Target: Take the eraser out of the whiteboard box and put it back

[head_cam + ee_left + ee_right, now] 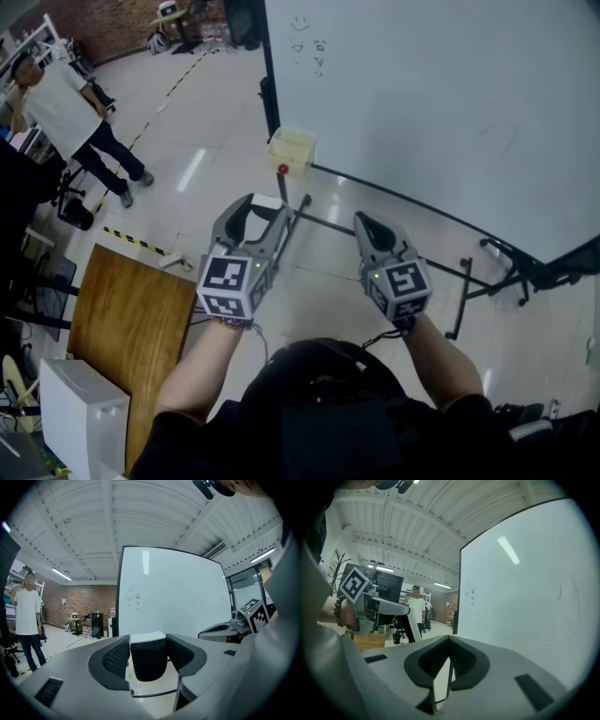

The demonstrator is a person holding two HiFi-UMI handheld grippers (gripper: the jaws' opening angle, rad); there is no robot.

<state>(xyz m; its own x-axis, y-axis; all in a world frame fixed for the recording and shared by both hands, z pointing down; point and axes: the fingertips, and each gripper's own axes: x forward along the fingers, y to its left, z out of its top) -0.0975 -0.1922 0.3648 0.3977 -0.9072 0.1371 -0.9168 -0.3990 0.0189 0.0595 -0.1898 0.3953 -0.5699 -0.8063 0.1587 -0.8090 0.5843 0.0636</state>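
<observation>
Halfway, we judge: left tool [265,204] grips the eraser [148,660] clear of the whiteboard box [292,150], right tool [361,219] sits closed and empty, return not yet done.

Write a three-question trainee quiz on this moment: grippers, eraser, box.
1. True or false: the eraser lies in the box.
2. Which gripper is shut with nothing between its jaws? A) left gripper B) right gripper
3. Fill in: in the head view, the box sits at the lower left corner of the ____.

Key
1. False: the left gripper holds the eraser in the air, well short of the box.
2. B: the right gripper's jaws meet at the tip with nothing between them, while the left gripper's jaws are closed on the eraser.
3. whiteboard
</observation>
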